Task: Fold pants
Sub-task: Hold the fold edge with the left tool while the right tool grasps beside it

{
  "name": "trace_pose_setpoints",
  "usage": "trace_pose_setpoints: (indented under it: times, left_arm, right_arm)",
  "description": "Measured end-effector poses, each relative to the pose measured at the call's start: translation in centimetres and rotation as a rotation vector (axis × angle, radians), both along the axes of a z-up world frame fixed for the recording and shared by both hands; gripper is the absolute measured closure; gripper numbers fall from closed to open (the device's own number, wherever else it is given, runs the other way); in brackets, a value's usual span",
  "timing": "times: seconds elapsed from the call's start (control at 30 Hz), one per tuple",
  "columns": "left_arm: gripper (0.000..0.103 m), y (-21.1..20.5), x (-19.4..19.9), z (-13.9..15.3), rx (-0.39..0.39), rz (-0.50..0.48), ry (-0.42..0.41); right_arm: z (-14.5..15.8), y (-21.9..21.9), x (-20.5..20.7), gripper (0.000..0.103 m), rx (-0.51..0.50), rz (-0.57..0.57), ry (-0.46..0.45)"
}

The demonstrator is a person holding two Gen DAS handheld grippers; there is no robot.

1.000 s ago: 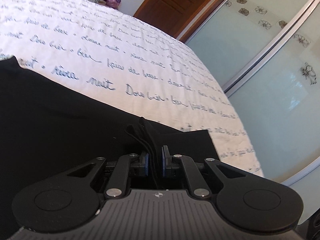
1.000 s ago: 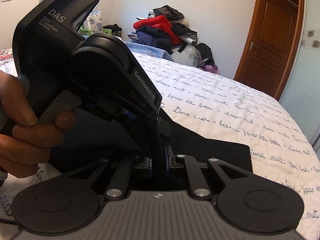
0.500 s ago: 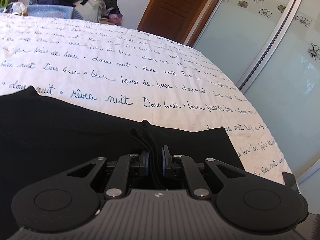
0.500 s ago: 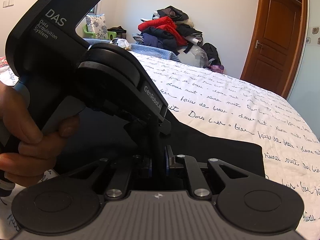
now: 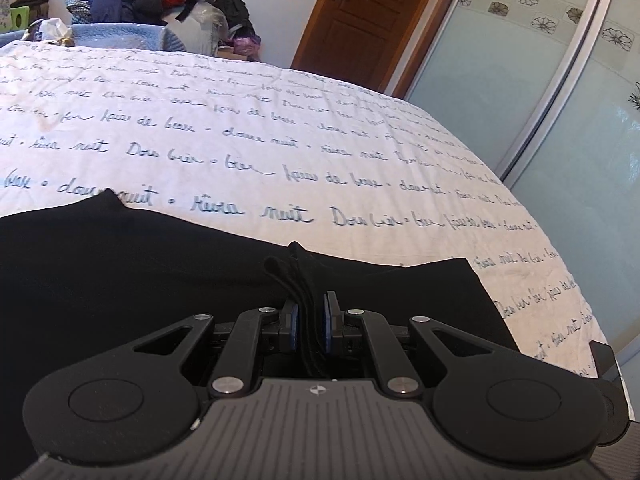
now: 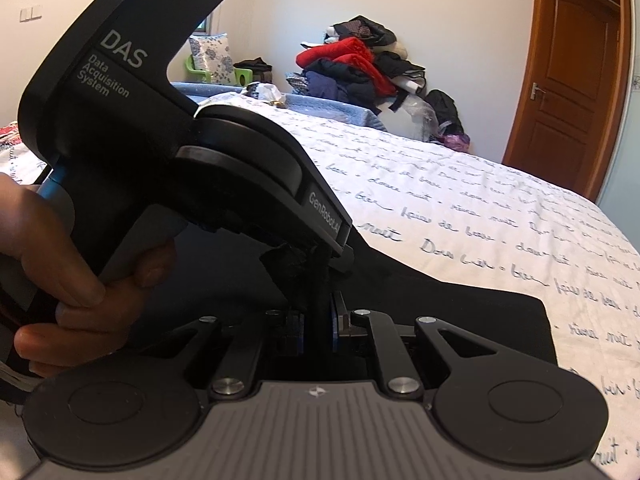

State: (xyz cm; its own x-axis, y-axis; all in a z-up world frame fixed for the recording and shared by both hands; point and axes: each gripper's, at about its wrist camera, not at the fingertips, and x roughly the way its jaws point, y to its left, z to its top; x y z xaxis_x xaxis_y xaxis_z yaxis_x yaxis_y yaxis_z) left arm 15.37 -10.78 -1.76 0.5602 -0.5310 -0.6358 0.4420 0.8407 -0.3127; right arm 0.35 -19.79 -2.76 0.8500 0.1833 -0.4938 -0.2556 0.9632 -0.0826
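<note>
Both tools clamped on the same bunched edge of the pants (image 5: 120,280), black cloth spread across the near part of the bed (image 5: 280,140). Left tool (image 5: 311,322) pinching a wad of folded fabric between its blue pads, pads nearly touching. Right tool (image 6: 318,326) likewise squeezed onto a thick dark ridge of cloth, just beside the left tool (image 6: 316,248), which crosses in front of it with a hand (image 6: 80,280) wrapped round the grip. Probably midway through a fold, judging by the gathered layers and the flat stretch lying ahead. To do it well: keep both grips firm so no layer slips out, move the pair together at matching height, carry the edge over the flat part without dragging the bedcover, lay it down square with the far edge, then let go only once the cloth rests flat. Risk of a crooked crease if one side leads. Count: one pair of pants, two tools, one hand in view, one bed, one door (image 6: 568,72), one heap of clothes (image 6: 356,64) against the far wall.
</note>
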Motion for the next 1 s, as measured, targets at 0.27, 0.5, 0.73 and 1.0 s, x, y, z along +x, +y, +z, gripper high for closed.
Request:
trace_pose_setpoints:
  times: [0.27, 0.5, 0.73, 1.0]
  left_arm:
    - [0.088, 2.4, 0.6, -0.5, -0.005, 0.046, 0.016]
    - [0.088, 4.0, 0.8, -0.6, -0.015, 0.074, 0.007]
    - [0.088, 5.9, 1.5, -0.7, -0.016, 0.106, 0.004]
    - [0.086, 7.1, 2.2, -1.2, 0.011, 0.127, 0.015]
  right_arm:
    - [-0.1, 0.6, 0.3, 0.091, 0.009, 0.047, 0.008]
    - [0.0, 1.2, 0.4, 0.091, 0.016, 0.075, 0.007]
    - [0.1, 2.5, 0.9, 0.091, 0.014, 0.118, 0.005]
    - [-0.1, 3.7, 1.8, 0.090, 0.001, 0.155, 0.030]
